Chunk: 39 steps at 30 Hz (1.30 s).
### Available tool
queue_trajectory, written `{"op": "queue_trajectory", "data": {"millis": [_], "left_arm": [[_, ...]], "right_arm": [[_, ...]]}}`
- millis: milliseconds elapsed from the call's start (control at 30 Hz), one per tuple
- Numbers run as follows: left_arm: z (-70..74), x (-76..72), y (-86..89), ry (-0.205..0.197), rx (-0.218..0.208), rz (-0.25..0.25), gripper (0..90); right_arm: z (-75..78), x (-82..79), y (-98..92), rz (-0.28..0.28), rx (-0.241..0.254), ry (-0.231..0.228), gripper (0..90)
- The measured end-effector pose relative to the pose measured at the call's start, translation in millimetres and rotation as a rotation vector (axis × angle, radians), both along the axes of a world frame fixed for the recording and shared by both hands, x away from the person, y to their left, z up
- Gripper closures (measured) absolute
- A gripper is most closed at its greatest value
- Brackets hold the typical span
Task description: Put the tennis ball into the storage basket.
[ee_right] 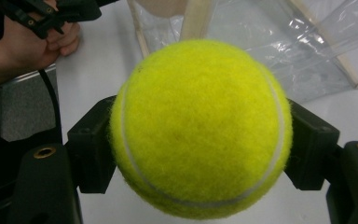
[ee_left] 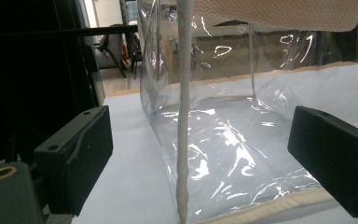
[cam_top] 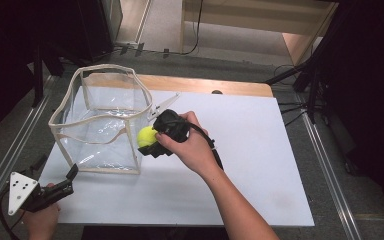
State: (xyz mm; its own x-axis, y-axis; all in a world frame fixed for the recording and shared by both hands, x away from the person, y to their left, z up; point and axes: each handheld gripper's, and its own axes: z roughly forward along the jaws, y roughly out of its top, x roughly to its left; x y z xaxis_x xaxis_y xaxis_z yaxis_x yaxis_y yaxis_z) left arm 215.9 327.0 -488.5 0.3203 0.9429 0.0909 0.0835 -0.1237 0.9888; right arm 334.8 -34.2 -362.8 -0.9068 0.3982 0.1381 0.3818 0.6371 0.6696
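A yellow tennis ball (cam_top: 146,134) is held just above the white board, against the front right corner of a clear plastic bag (cam_top: 100,125) with beige trim. My right gripper (cam_top: 150,144) is shut on the ball; up close, the ball (ee_right: 200,116) bulges between the two black pads of the right gripper (ee_right: 200,144). At the board's near left corner my left gripper (cam_top: 72,173) points at the bag's front left corner. Its jaws stand wide open in the left gripper view (ee_left: 200,144), with the bag's upright corner seam (ee_left: 183,116) between them and untouched.
The white board (cam_top: 240,165) lies on a wooden table (cam_top: 205,85). Metal rails (cam_top: 10,150) run along both sides, and black stands and cables (cam_top: 305,80) crowd the far right. The person's other hand (ee_right: 37,42) shows beyond the ball.
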Motion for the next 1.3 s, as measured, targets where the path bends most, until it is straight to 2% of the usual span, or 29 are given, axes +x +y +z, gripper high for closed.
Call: {"op": "queue_trajectory", "data": {"millis": [200,800,933,1300], "left_arm": [[0.1,0.1,0.1,0.0,0.0,0.0,6.9],[0.1,0.2,-0.1,-0.001,-0.003,-0.001,6.9],[0.1,0.3,0.0,-0.002,-0.007,-0.001,6.9],[0.0,0.4,-0.1,-0.004,-0.008,-0.001,6.9]], "right_arm": [[12.6,4.4,-2.0,-0.006,0.003,-0.016,23.3],[42.4,16.8,-4.1,-0.013,0.033,-0.025,23.3],[49.3,20.4,-3.2,-0.013,0.029,-0.046,23.3],[65.0,32.5,1.9,-0.018,0.016,-0.063,23.3]]}}
